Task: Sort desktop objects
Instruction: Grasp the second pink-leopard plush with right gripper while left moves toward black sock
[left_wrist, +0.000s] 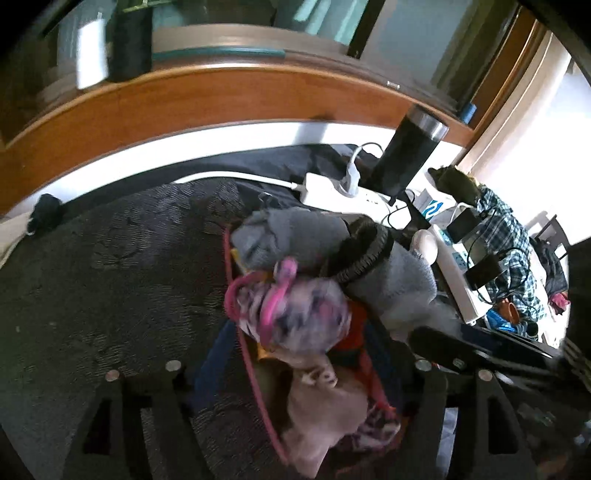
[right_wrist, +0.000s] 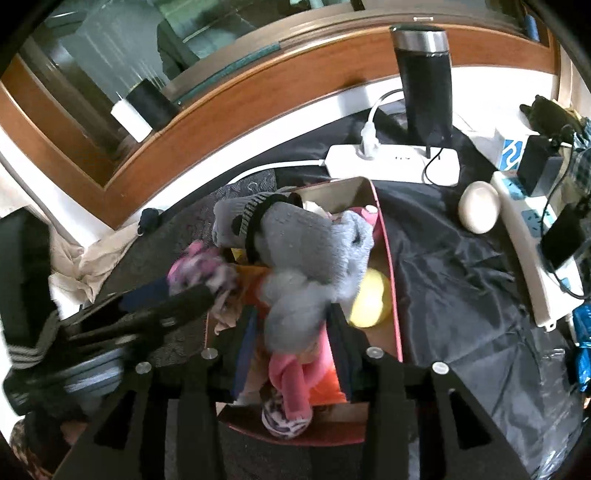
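Note:
A pink-rimmed cardboard box (right_wrist: 388, 236) on a dark cloth holds soft things: a grey sock with a black striped cuff (right_wrist: 295, 236), a pink knotted cloth (right_wrist: 291, 373), a yellow ball (right_wrist: 369, 299) and a pink-and-purple patterned bundle (right_wrist: 199, 267). My right gripper (right_wrist: 291, 321) is over the box, shut on the grey sock. My left gripper (left_wrist: 299, 373) comes in from the left, its fingers around the blurred patterned bundle (left_wrist: 295, 314); the grip itself is hidden. The grey sock also shows in the left wrist view (left_wrist: 295, 236). The left gripper shows in the right wrist view (right_wrist: 207, 295).
A white egg (right_wrist: 479, 207) lies on the dark cloth right of the box. Behind stand a black tumbler (right_wrist: 424, 85) and a white power strip (right_wrist: 395, 162). A second power strip with chargers (right_wrist: 532, 229) runs along the right. A wooden window ledge (right_wrist: 229, 110) is at the back.

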